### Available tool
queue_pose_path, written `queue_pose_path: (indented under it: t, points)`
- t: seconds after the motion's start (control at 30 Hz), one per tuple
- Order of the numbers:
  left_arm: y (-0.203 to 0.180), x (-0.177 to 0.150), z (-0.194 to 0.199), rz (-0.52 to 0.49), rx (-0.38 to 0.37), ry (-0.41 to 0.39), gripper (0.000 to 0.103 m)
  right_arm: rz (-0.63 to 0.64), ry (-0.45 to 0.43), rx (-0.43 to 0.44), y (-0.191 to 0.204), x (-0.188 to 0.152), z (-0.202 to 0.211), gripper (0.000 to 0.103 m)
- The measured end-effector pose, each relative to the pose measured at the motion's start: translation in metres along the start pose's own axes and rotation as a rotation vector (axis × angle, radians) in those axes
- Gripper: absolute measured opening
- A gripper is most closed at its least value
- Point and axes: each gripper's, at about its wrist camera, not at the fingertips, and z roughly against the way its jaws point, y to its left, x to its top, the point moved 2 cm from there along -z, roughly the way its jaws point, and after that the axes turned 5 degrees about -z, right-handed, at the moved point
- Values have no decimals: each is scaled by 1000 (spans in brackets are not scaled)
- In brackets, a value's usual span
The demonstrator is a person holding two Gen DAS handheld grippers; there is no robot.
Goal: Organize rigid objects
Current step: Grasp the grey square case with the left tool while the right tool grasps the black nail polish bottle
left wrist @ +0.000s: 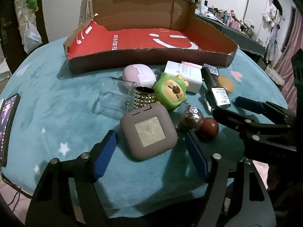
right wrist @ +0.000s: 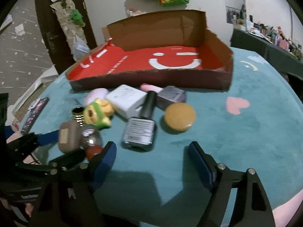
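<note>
1. On the teal cloth [left wrist: 56,98], just short of the cardboard tray [left wrist: 151,58], the small hard things sit bunched in one heap, I'd guess tipped out there so each can be lifted into the tray, whose red floor is bare.

2. Nearest the left gripper [left wrist: 151,151] is the grey square case [left wrist: 149,134], lying flat with its pale window up. It sits between the two blue pads, towards their tips, with cloth showing on both sides. The jaws stand at a middling width and press on nothing.

3. Against that case's far edge lean a studded gold cup [left wrist: 143,98] and a glitter bottle with a dark red ball top [left wrist: 197,123]. A clear plastic box [left wrist: 111,100] lies to the left of the cup.

4. Behind these are the green toy bear [left wrist: 171,90], a pink pod [left wrist: 138,75] and a white charger block [left wrist: 184,73].

5. Further right lie two nail polish bottles, the nearer one [right wrist: 140,128] label up, and a round amber lid [right wrist: 180,116].

6. The right gripper [right wrist: 151,157] hovers over bare cloth, short of the nearer bottle. Its jaws are partly spread and empty, and the bottle lies beyond the tips, off toward the left pad.

7. A phone [left wrist: 7,128] rests at the cloth's left edge, well apart from the heap.
</note>
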Motion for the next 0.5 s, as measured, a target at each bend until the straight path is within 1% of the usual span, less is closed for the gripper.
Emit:
queue_pose_path:
  t: [0.03,0.1,0.2,0.37,0.47,0.5]
  points:
    - [2,0,0,6,1,0,62,7,-1,8,3,0,-1,77]
    - [6,2,1,33,-15,0,59,11,0,11,7,2,-4,74]
    - [10,4,0,59,-37,1,59,-8,-4,29,8,7,-9,70]
    - [8,8,-6,67,-32,-10,58,-56,-14,56,8,15,-19,66]
    - [7,8,-9,58,-16,-25,55,-62,-34,43,8,16,-23,60]
    - [7,8,-9,57,-15,-28,55,-58,-38,37,8,16,-23,56]
